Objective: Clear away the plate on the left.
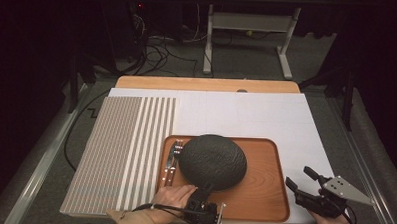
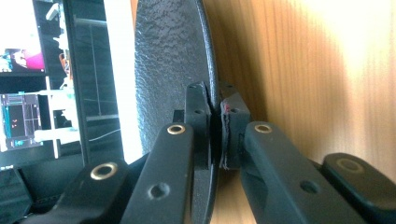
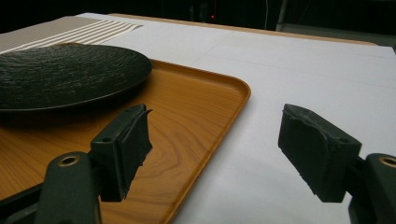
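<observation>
Cutlery [image 1: 172,162] lies beside the plate [image 1: 213,161] on the tray [image 1: 263,194]. Left gripper [image 2: 215,135] clamps the dark, textured plate's rim; right gripper [image 3: 212,154] gapes wide, holding nothing.

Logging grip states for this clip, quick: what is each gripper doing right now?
Left gripper: shut on the rim of the black plate.
Right gripper: open, holding nothing, its fingers apart beside the wooden tray.

The left hand-held gripper [image 2: 215,135] has black arms with brass rivets and worn rubber pads. The right hand-held gripper [image 1: 300,179] carries a grey three-cornered plate. A tan sleeve [image 1: 127,220] covers the left forearm.
</observation>
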